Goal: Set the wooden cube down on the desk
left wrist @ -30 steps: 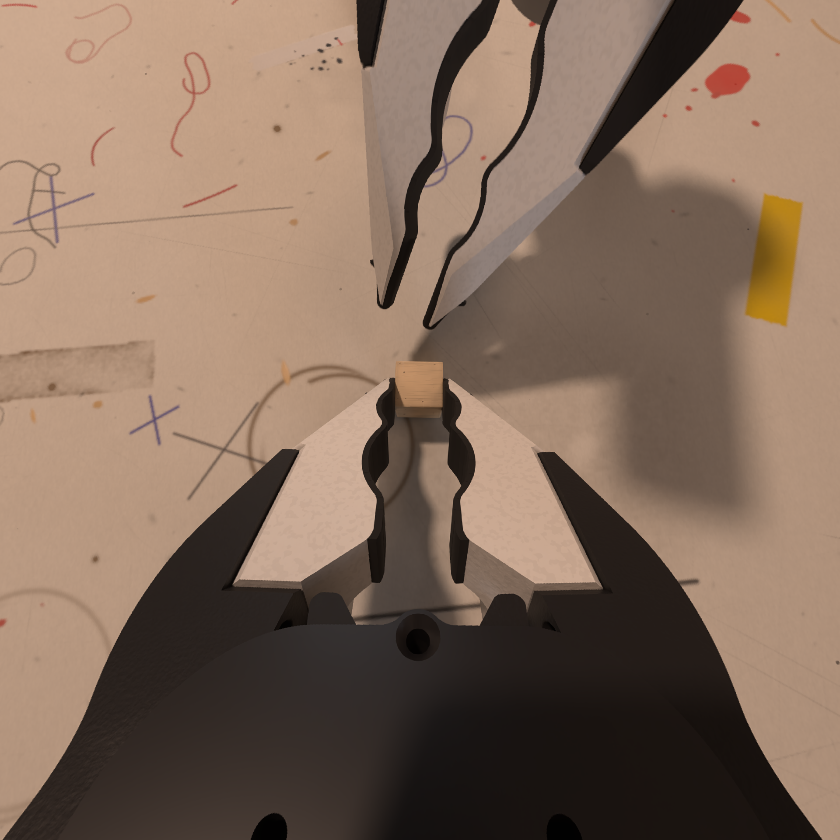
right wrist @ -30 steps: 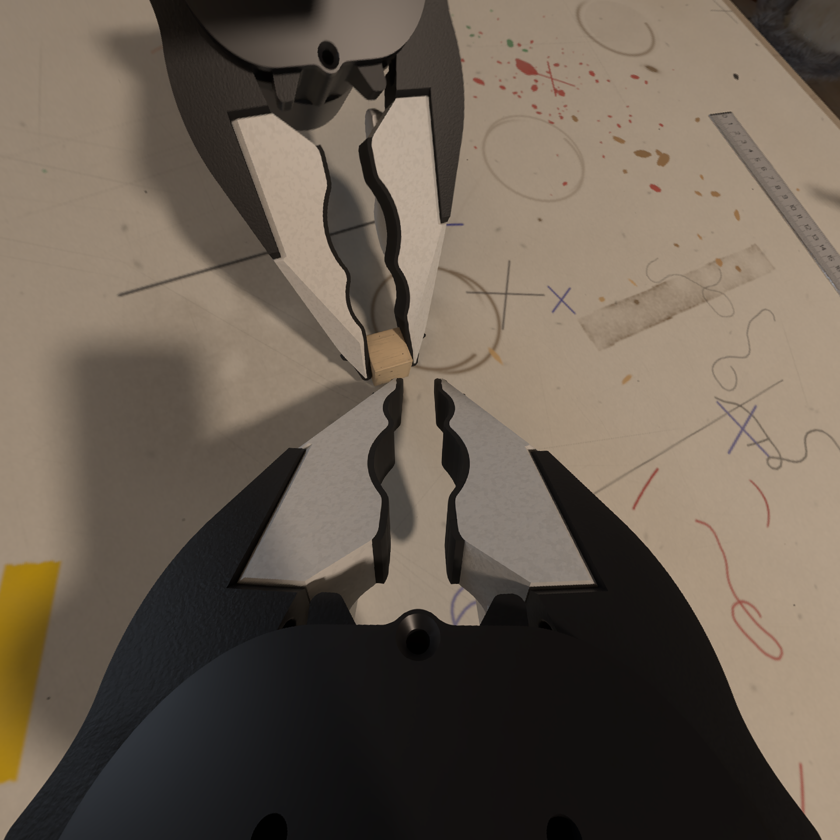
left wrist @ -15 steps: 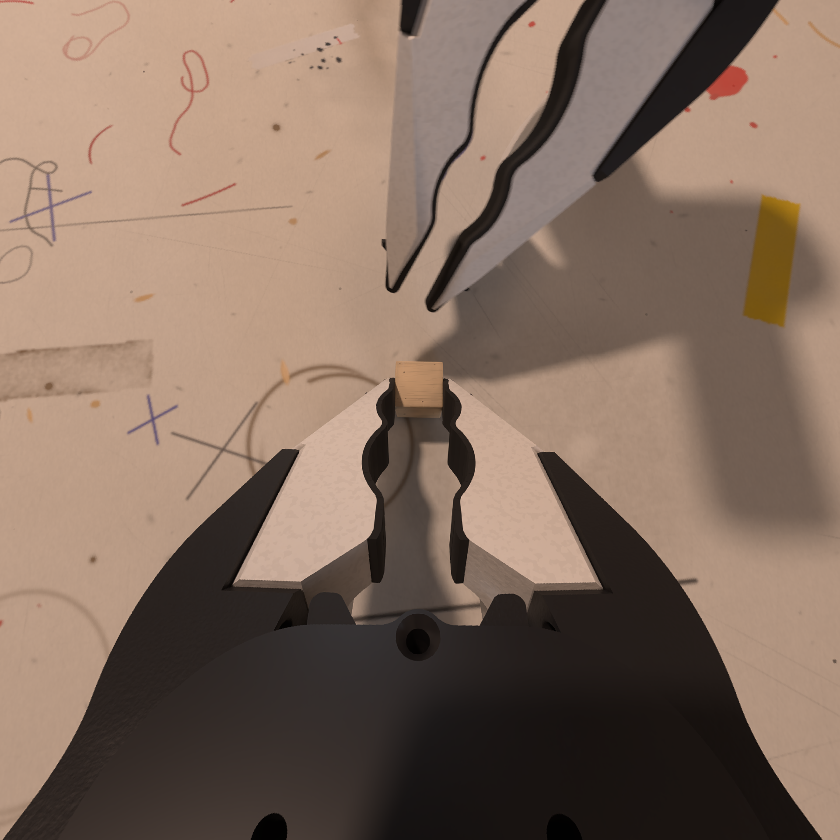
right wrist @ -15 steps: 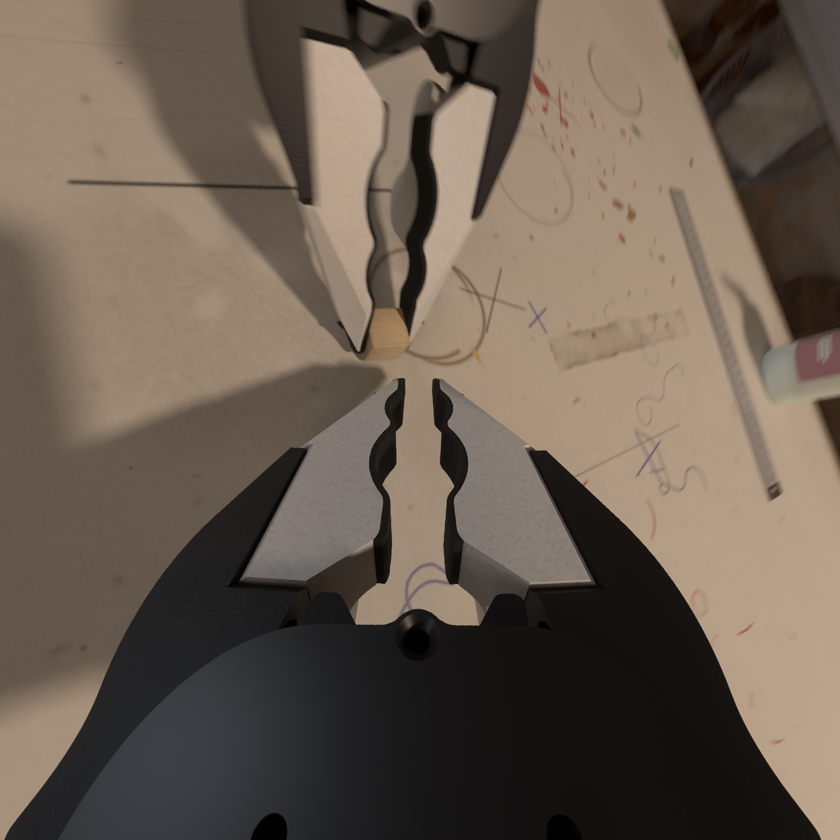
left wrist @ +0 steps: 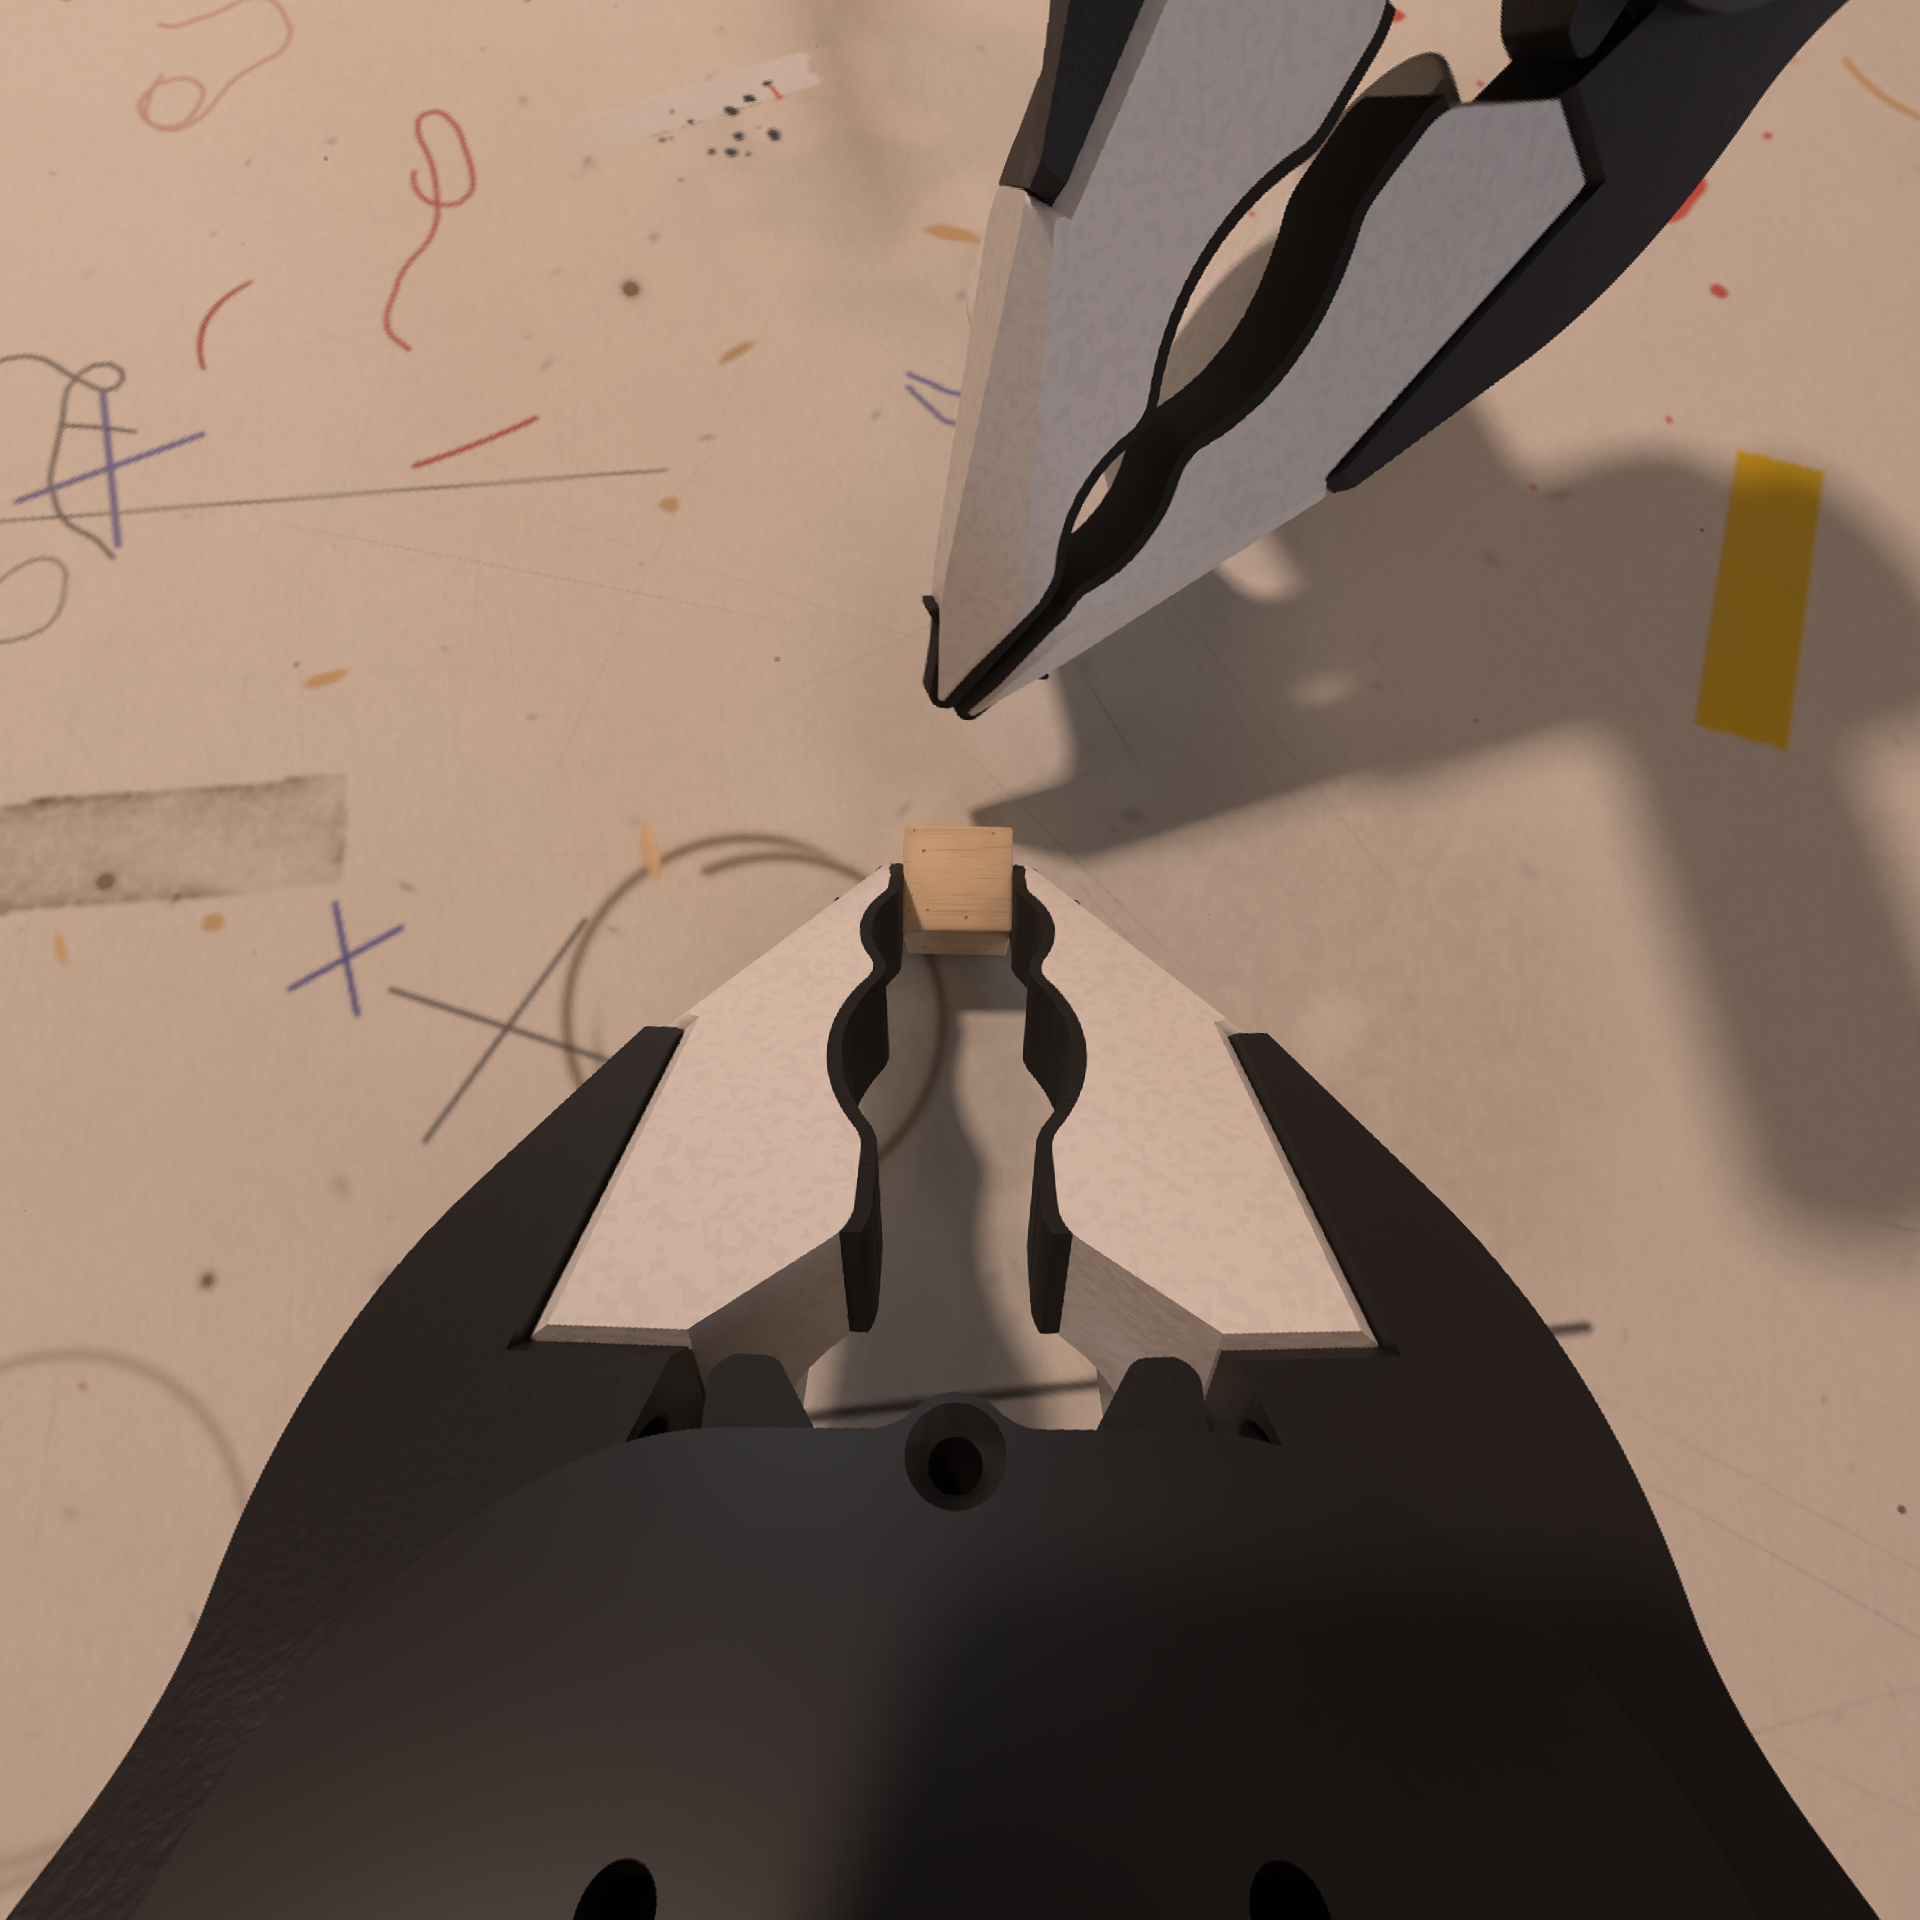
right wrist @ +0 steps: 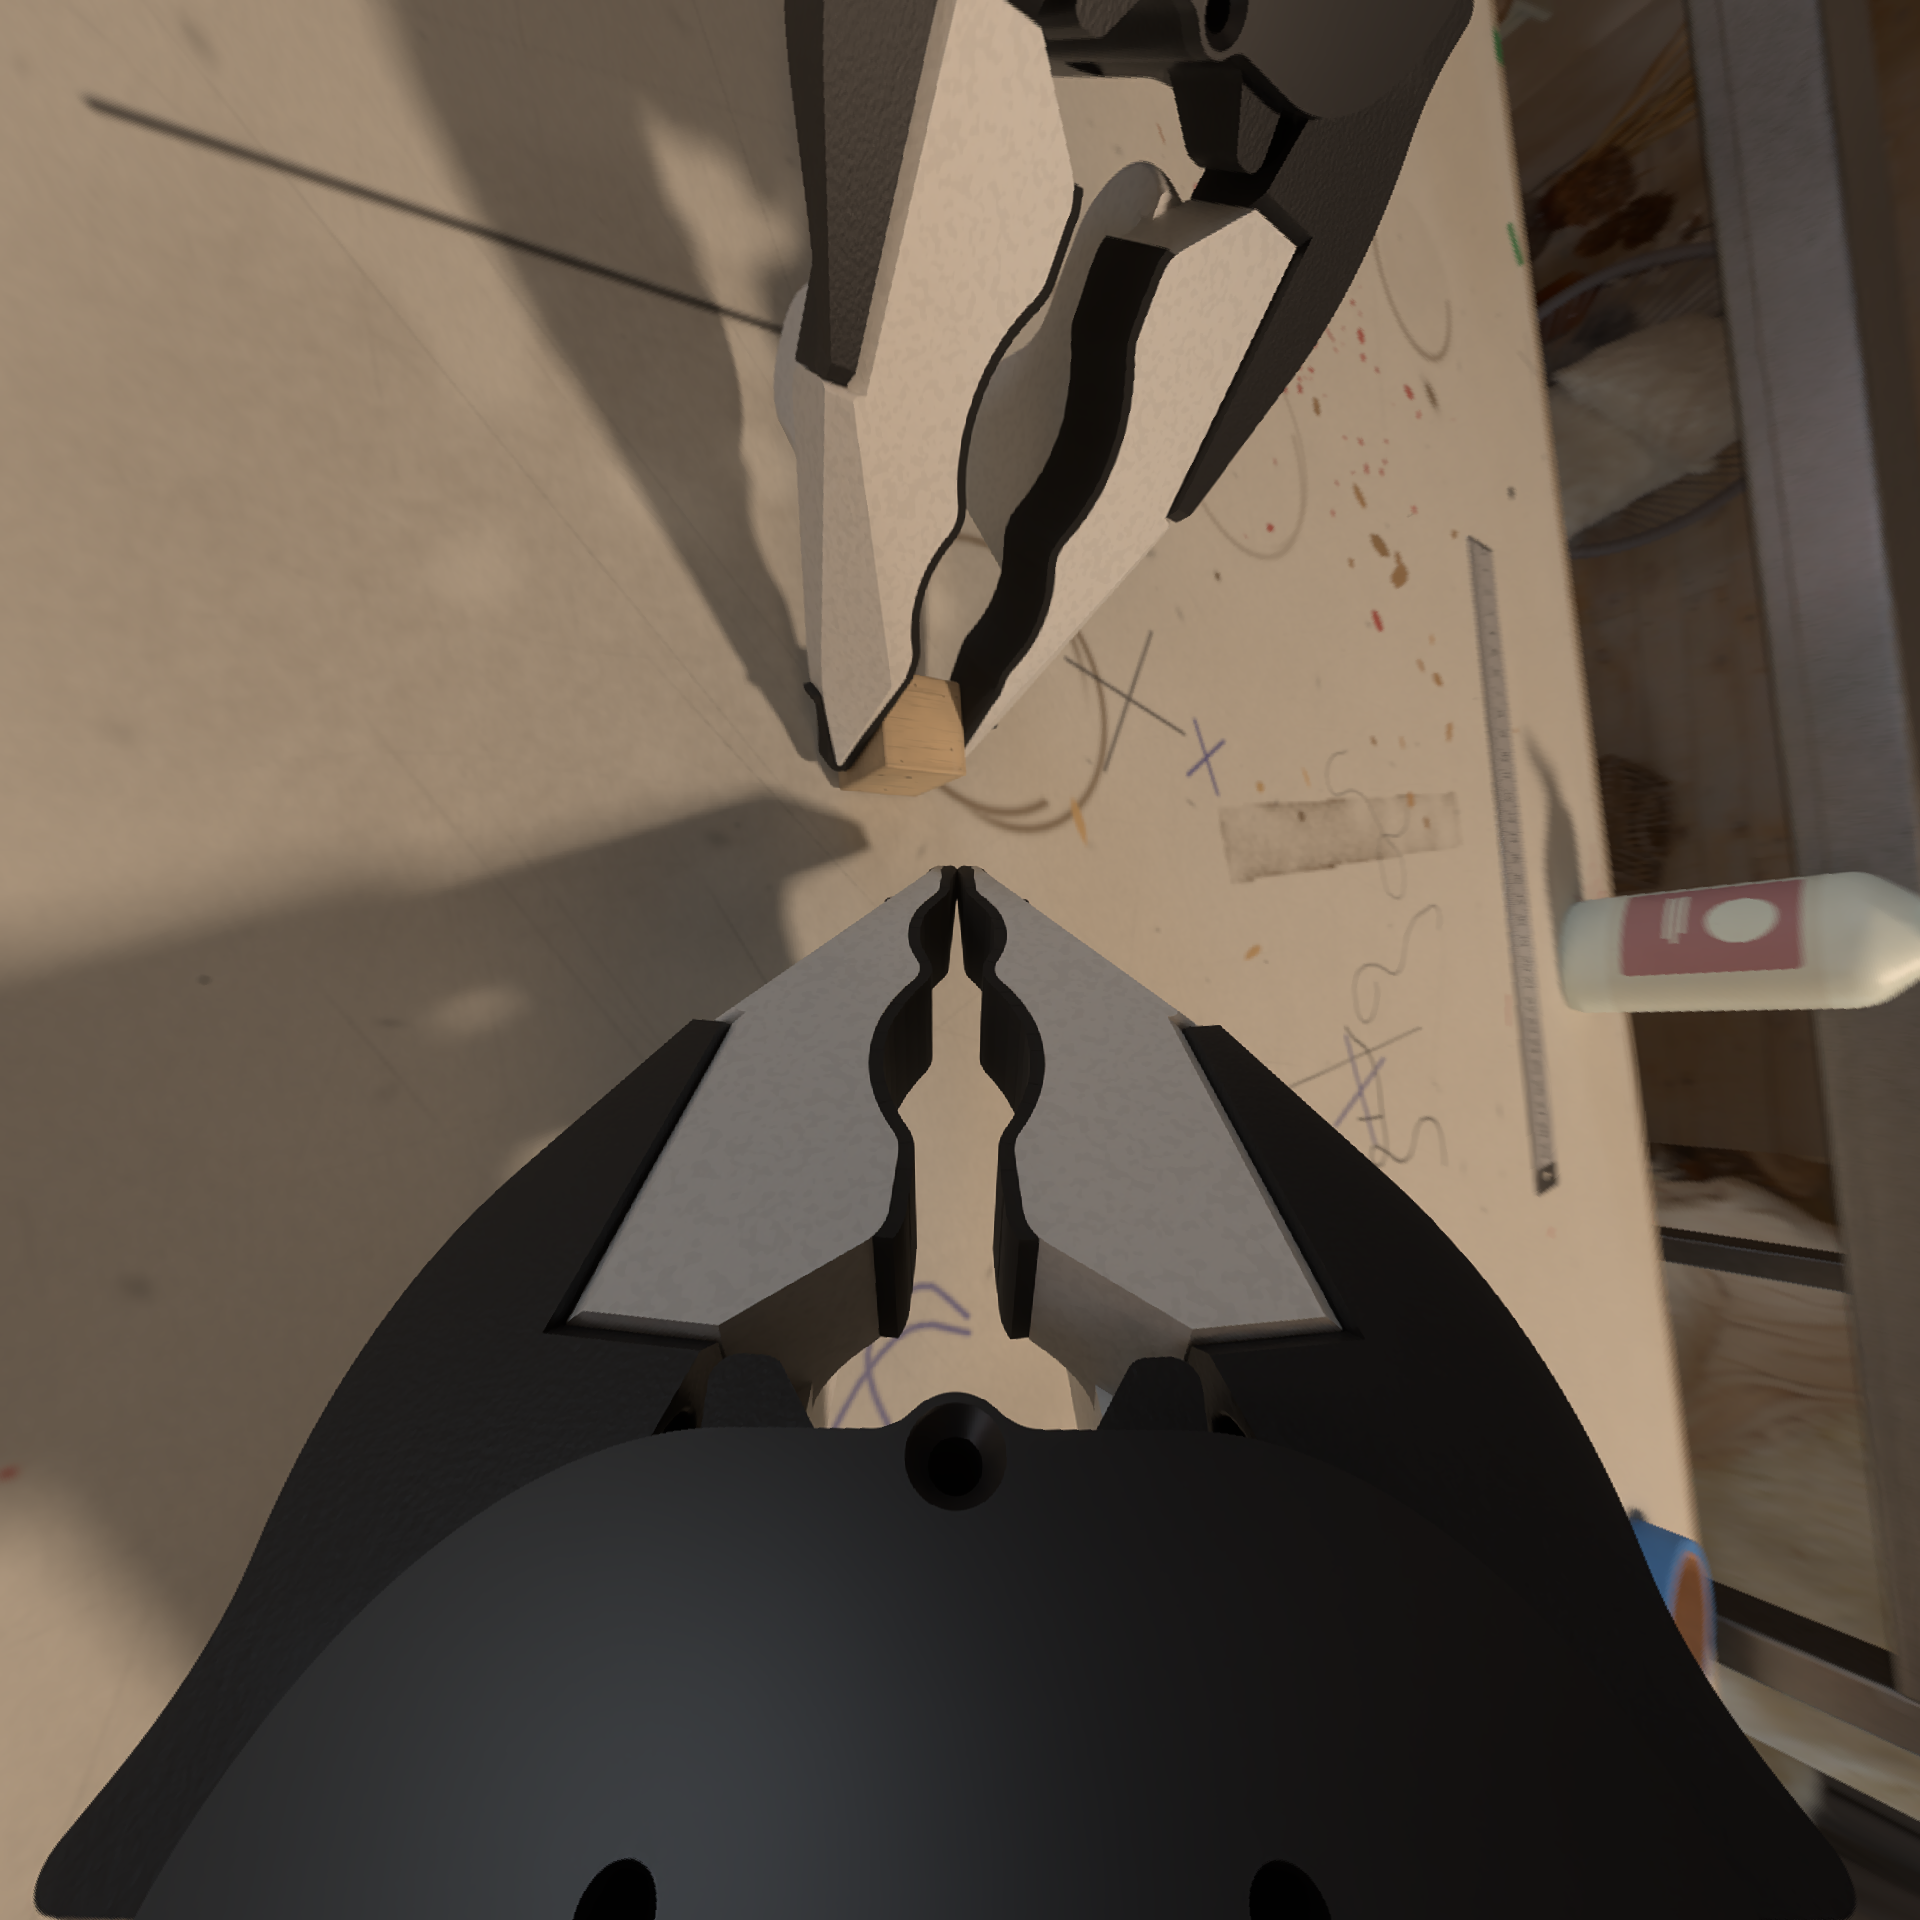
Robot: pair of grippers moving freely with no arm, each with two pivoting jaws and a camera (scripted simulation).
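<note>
Wooden cube (left wrist: pixel 957 889) clamped in left gripper (left wrist: pixel 956 894) above desk (left wrist: pixel 416 644); right gripper (right wrist: pixel 956 878) clenched, empty.

The black left gripper (left wrist: pixel 957 883) with pale fingers pinches a small pale wooden cube (left wrist: pixel 957 885) at its tips, seemingly above the scribbled beige desk (left wrist: pixel 416 675).

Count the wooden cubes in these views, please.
1. The single wooden cube is clamped at the tips of the left gripper, above the desk. More could be hidden behind the grippers.
</note>
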